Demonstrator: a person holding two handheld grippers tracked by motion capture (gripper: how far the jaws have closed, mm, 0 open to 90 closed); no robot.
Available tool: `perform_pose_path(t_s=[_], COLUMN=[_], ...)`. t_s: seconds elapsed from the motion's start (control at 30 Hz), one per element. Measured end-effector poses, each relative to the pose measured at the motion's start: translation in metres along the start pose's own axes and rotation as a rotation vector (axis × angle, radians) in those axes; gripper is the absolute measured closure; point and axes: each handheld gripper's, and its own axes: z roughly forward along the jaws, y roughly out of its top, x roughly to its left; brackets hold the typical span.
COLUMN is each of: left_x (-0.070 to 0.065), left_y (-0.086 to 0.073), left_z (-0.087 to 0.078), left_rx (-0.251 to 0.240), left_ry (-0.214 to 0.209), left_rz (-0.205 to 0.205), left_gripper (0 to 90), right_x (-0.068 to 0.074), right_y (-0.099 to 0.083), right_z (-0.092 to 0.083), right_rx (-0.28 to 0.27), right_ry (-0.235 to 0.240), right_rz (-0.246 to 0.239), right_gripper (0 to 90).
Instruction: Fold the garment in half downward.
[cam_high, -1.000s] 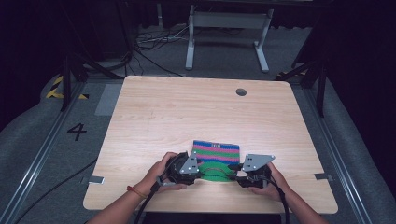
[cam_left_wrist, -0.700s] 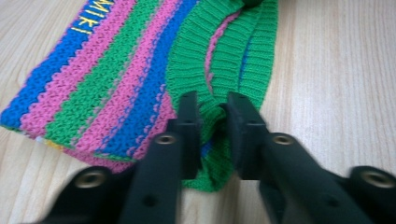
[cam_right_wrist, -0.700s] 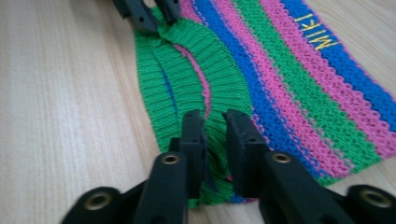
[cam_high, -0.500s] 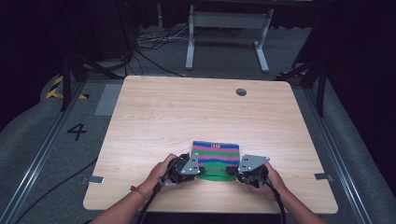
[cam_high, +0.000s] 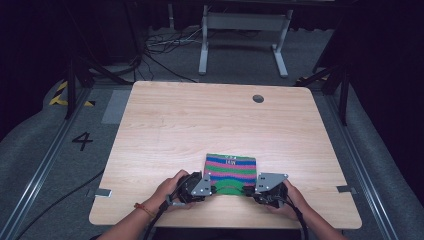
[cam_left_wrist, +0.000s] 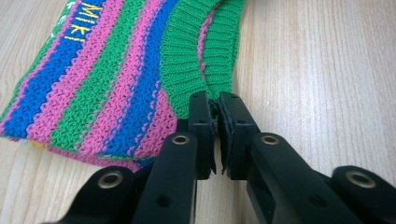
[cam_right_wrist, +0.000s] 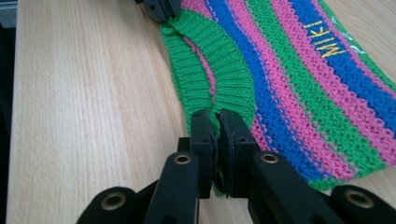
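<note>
Both hand-held grippers are at the near edge of the striped knit garment (cam_high: 231, 170), one at each end of its green ribbed collar (cam_left_wrist: 196, 60).

Left hand-held gripper (cam_left_wrist: 215, 100): jaws just closed, now clamped on the collar rib at its end. Knit is pinched between the pads in the left gripper view.

Right hand-held gripper (cam_right_wrist: 215, 116): same, jaws just closed onto the other end of the collar. Fabric visibly sits between the pads.

Garment position: flat on the table (cam_high: 175, 125), near-centre, close to my edge. It looks folded into a rough rectangle. Stripes run left-right across the table. Yellow lettering (cam_right_wrist: 329, 44) sits toward the far edge.

Key relation: the whole garment lies away from me, beyond both grippers. Its near edge runs straight between my two hands. Left gripper (cam_high: 200, 186) holds the left end, right gripper (cam_high: 265, 189) the right end, at about the same depth on the table. Neither hand is nearer; it's a symmetric two-point hold.

My read: grasp is done, and the next move is a lift or pull of this edge. Both hands need to travel together, otherwise the collar stretches or the body skews. The ribbing is stretchy and the bite is shallow, right at the pad tips, so a slip is possible under a fast pull.
</note>
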Motion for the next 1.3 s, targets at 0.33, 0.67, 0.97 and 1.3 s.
perform_pose_path(t_s=[0.33, 0.67, 0.97, 1.3], left_x=[0.015, 0.014, 0.025, 0.026], left_y=[-0.002, 0.006, 0.000, -0.021], left_z=[0.006, -0.007, -0.027, -0.053], left_rx=[-0.031, -0.041, 0.009, 0.125], left_ry=[-0.012, 0.024, 0.083, 0.145], left_rz=[-0.096, -0.113, -0.168, -0.169], left_gripper=[76.9, 51.1, 31.4, 24.3], right_x=[-0.018, -0.014, -0.016, -0.029], right_y=[-0.007, -0.001, 0.001, -0.013], right_z=[0.002, -0.008, -0.024, -0.050], right_rx=[-0.019, 0.002, 0.023, 0.036], right_ry=[-0.037, -0.065, -0.127, -0.242], right_rz=[0.059, 0.024, 0.036, 0.064], right_gripper=[80.4, 61.3, 37.5, 28.6])
